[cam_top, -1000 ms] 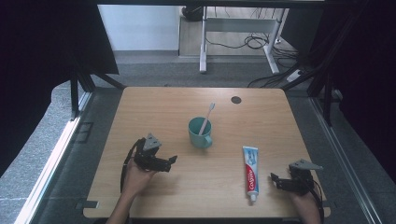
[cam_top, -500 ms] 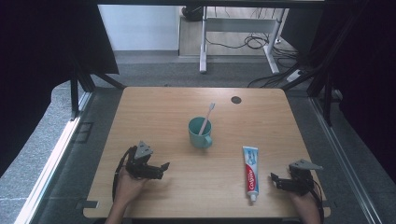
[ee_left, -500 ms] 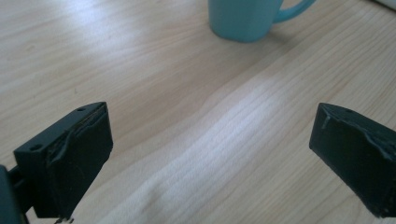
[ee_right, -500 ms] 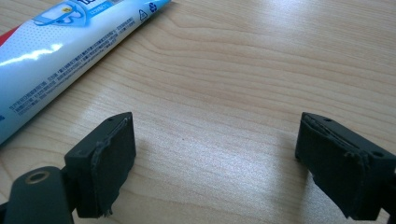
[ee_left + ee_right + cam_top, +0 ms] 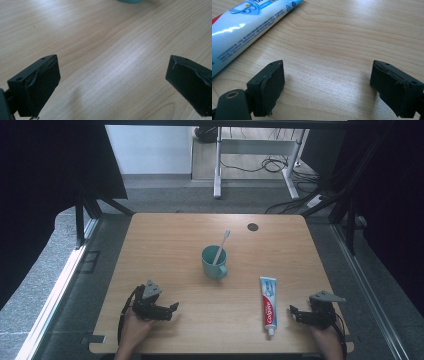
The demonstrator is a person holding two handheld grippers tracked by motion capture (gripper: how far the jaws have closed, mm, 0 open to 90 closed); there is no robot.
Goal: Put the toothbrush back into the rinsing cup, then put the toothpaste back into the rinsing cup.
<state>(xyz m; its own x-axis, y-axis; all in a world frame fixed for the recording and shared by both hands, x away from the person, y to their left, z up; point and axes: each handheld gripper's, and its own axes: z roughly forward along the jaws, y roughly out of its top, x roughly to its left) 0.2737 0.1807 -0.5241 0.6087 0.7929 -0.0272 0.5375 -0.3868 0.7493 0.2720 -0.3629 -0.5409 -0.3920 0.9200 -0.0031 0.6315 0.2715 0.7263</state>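
A teal mug (image 5: 215,263) stands mid-table with a white toothbrush (image 5: 220,247) leaning in it. To its right lies a blue and white toothpaste tube (image 5: 268,304), cap toward the front edge. My left gripper (image 5: 172,309) rests low at the front left, open, with bare wood between its jaws; its own view (image 5: 117,82) catches the mug's base (image 5: 130,1) at the top edge. My right gripper (image 5: 292,314) sits at the front right, open, just right of the tube. In the right gripper view (image 5: 329,85) the tube (image 5: 242,22) lies to the upper left.
The wooden table (image 5: 165,245) has a dark round cable hole (image 5: 252,227) near its far edge. Beyond the table stand a desk frame and cables (image 5: 260,165) on the grey floor. Dark curtains hang on both sides.
My left gripper has drawn back toward the front edge of the table, away from the mug. The right gripper has stayed in place.
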